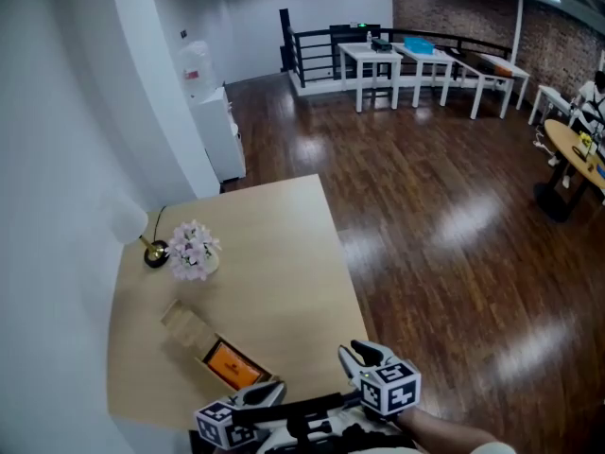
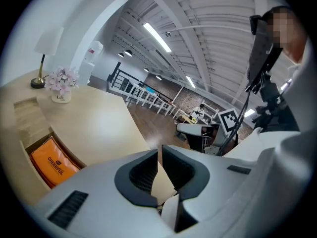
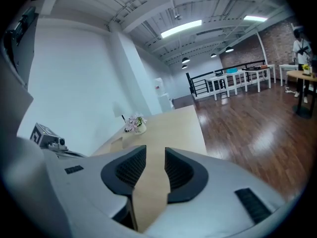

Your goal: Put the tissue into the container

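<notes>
1. Spot the tissue pack (image 1: 232, 365): orange, at the near end of the long wooden container (image 1: 184, 322) on the surface (image 1: 274, 253). Seems seated inside the wooden rim already; cannot confirm.
2. Judged light, soft and crushable, with a slick film wrap, not fragile. Best pinched across the short width at mid-length, lightly.
3. Left claw (image 1: 269, 391): all but closed, thin slit, nothing in it. Right claw (image 1: 364, 356): narrow gap, empty, bare surface showing through. Hovering at the near edge, apart from the pack.
4. Head view only: whole layout, both claws, lamp (image 1: 154, 252) and flower pot (image 1: 194, 251) behind the container.
5. Left gripper view only: print on the pack, rim around it, bare far section.
6. Right gripper view: no pack in sight, just the flower pot.
</notes>
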{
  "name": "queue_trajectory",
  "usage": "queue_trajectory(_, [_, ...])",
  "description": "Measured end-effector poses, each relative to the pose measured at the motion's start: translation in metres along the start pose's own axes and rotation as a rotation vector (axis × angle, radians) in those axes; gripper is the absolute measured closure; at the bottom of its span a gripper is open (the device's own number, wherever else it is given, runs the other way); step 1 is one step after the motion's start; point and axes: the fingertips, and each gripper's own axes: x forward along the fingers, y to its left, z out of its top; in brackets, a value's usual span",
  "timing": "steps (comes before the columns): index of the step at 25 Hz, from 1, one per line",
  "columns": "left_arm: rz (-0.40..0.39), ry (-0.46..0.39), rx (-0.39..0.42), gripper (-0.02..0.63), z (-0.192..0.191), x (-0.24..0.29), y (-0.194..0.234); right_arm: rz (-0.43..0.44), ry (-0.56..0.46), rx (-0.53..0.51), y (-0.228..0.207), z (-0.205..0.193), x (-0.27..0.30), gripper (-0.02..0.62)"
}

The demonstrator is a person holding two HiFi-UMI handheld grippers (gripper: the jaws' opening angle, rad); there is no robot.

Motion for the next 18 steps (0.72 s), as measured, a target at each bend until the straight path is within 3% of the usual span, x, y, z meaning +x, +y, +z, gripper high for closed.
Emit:
queue_trajectory(3, [0.018,0.02,0.004,0.58,-0.003,0.002,0.0,-0.006,-0.017,0.005,-0.003,0.005,-0.002,0.473])
queue_trajectory(10, [0.03,0.041,0.016,0.58,-0.004,0.008,-0.003,-0.015,0.009,0.02,-0.012,0.0,-0.006,0.595])
queue_trajectory(18, [0.021,0.055,0.025,0.58,-0.005,0.017,-0.01,-0.017,0.009,-0.007,-0.02,-0.001,-0.01,0.595])
